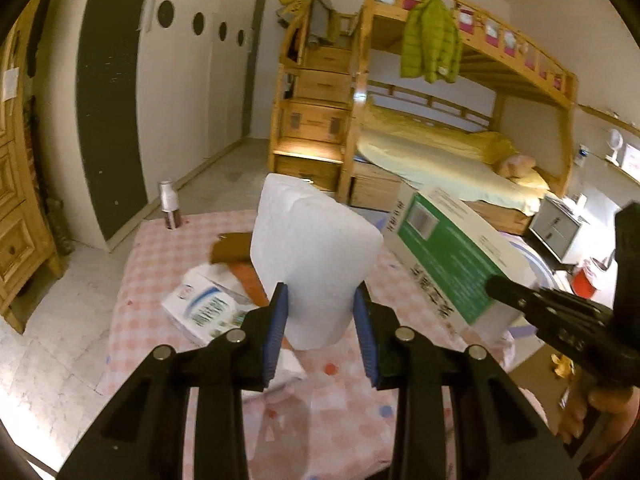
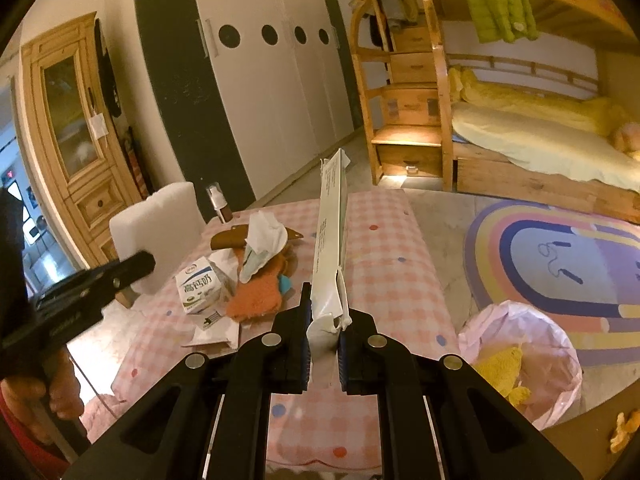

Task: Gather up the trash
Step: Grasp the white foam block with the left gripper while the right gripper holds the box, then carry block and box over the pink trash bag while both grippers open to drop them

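Observation:
My left gripper (image 1: 320,332) is shut on a white foam block (image 1: 316,256) and holds it upright above the pink checked table (image 1: 160,320); the block also shows in the right wrist view (image 2: 158,232). My right gripper (image 2: 324,344) is shut on a flattened white and green cardboard box (image 2: 332,240), seen edge-on; its green face shows in the left wrist view (image 1: 452,256). On the table lie a milk carton (image 2: 200,286), crumpled tissue (image 2: 264,236), an orange cloth (image 2: 254,300) and a brown piece (image 2: 232,240).
A bin lined with a pink bag (image 2: 524,356) stands on the floor right of the table, with something yellow inside. A small spray bottle (image 2: 219,202) stands at the table's far corner. A wooden bunk bed (image 1: 460,140), wardrobe (image 2: 272,80) and a rainbow rug (image 2: 560,256) surround it.

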Demonstrator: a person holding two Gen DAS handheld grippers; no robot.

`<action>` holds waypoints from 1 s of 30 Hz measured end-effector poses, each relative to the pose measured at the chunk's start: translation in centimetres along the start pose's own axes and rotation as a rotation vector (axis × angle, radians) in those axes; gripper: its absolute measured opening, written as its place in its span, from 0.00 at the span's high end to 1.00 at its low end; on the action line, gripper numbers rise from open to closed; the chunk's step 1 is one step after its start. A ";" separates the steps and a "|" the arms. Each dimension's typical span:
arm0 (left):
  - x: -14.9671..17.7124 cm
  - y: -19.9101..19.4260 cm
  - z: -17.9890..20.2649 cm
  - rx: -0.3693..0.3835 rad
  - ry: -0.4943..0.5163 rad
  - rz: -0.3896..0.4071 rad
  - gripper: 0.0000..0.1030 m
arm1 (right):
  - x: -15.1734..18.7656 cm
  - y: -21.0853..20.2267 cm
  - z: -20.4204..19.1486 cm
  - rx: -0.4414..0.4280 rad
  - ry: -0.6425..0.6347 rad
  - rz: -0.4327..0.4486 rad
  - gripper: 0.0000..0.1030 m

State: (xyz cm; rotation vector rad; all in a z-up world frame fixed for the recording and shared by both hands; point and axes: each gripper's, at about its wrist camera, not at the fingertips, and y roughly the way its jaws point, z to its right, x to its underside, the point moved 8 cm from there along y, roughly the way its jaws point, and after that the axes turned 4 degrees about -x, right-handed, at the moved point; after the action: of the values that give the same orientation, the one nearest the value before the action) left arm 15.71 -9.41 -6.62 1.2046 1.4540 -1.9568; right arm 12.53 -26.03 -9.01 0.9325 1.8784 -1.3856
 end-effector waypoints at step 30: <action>3.4 13.9 25.7 0.414 0.310 -0.180 0.66 | 5.5 -4.6 22.3 0.352 0.263 -0.032 0.88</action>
State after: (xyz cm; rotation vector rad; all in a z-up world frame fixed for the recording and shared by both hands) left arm 14.27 -37.53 -15.13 1.6681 1.3776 -2.3579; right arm 7.17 -47.44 -16.87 1.3166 1.8731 -1.7195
